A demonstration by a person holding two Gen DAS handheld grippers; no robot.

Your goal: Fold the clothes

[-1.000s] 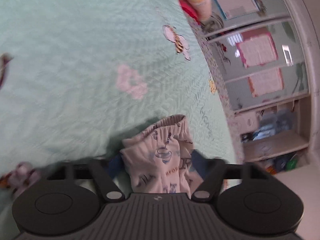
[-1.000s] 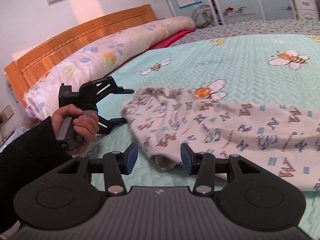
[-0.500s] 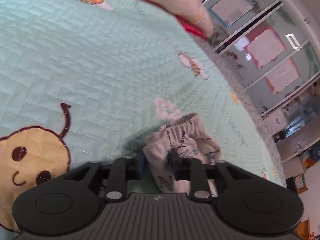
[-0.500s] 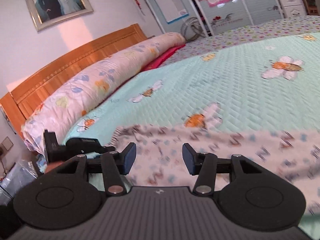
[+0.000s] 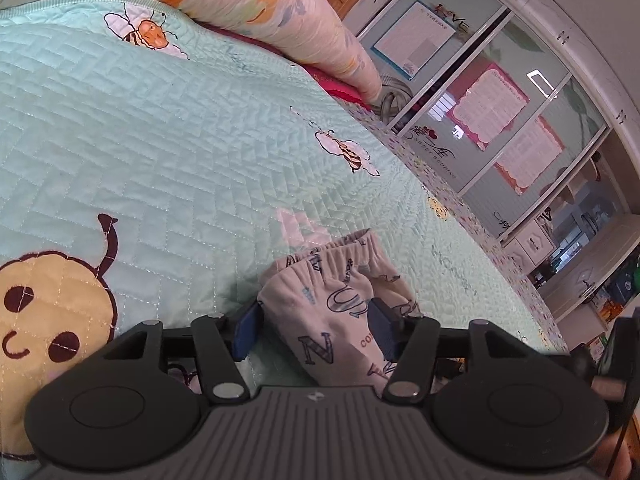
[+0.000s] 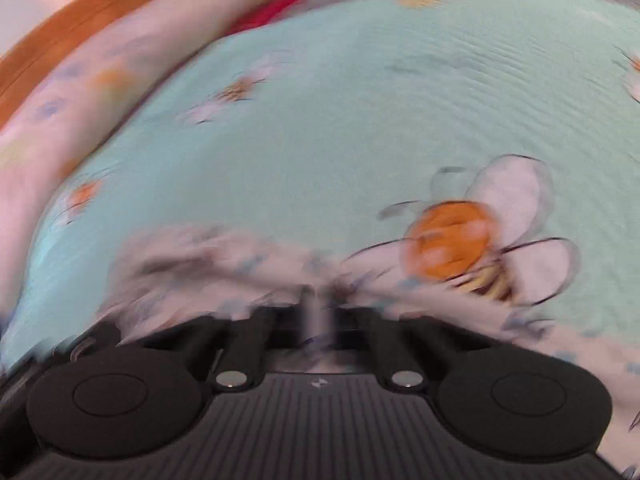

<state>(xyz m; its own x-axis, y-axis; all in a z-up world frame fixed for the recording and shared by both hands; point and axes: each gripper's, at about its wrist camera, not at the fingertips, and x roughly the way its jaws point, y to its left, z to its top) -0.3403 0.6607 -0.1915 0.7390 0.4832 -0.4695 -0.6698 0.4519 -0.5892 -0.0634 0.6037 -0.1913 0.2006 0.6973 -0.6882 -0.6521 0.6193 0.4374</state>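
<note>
- Two grippers work one letter-print garment (image 5: 340,304) lying on the bed quilt (image 5: 168,128), judged mid-fold.
- Left gripper (image 5: 316,326): jaws just widened, part open, cloth between, apparently unpressed.
- Right gripper (image 6: 318,312): jaws just snapped closed, seemingly pinching blurred cloth.
- Next: lift and carry that edge over.

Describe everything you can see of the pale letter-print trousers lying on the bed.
The pale letter-print trousers look like soft cotton, cream with blue and grey letters and a gathered elastic band at one end. That bunched end lies on the mint quilted bedspread, between the left gripper's blue pads, whose jaws have just been opening. In the blurred right wrist view, the shut right gripper pinches the fabric.
</note>
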